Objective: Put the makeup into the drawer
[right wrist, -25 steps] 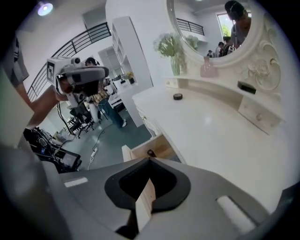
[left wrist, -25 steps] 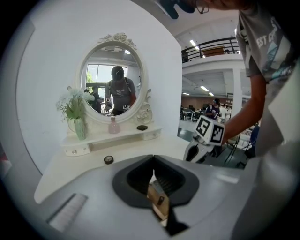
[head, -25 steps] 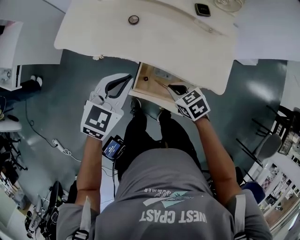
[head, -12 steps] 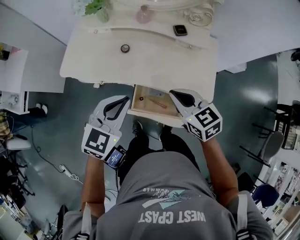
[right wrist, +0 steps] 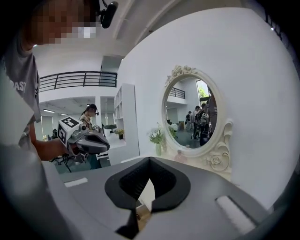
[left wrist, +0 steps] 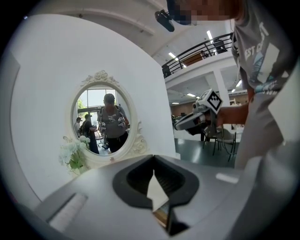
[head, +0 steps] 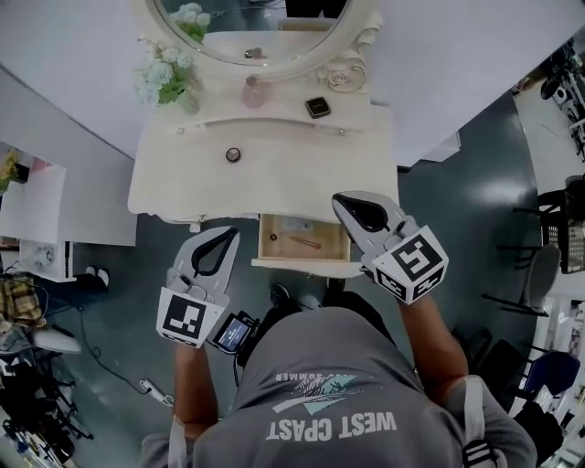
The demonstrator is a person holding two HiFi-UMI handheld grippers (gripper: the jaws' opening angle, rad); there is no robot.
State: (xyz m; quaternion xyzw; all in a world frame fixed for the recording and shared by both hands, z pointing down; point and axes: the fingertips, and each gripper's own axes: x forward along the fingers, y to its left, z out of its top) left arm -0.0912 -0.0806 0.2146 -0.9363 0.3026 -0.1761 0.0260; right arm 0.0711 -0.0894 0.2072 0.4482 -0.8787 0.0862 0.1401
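The cream dressing table (head: 274, 174) has its drawer (head: 302, 263) pulled open under the front edge. A thin pencil-like makeup item (head: 306, 243) lies inside it, with a small dark piece (head: 272, 238) at the drawer's left. On the tabletop are a dark compact (head: 317, 107) and a small round item (head: 233, 154). My left gripper (head: 228, 234) hangs just left of the drawer, shut and empty. My right gripper (head: 343, 199) is at the drawer's right corner, over the table edge, also shut with nothing in it. Each gripper view shows the jaws closed, left gripper (left wrist: 154, 164), right gripper (right wrist: 149, 164).
An oval mirror (head: 265, 27) stands at the table's back, with white flowers (head: 169, 73) at left and a pink bottle (head: 253, 92). A white cabinet (head: 37, 219) stands at left. Dark chairs (head: 539, 274) are at right. The person's legs are below the drawer.
The right gripper has drawn out of the drawer and up to its right corner, leaving the pencil-like item inside. The head view has pulled back, showing the mirror. The left gripper stays beside the drawer.
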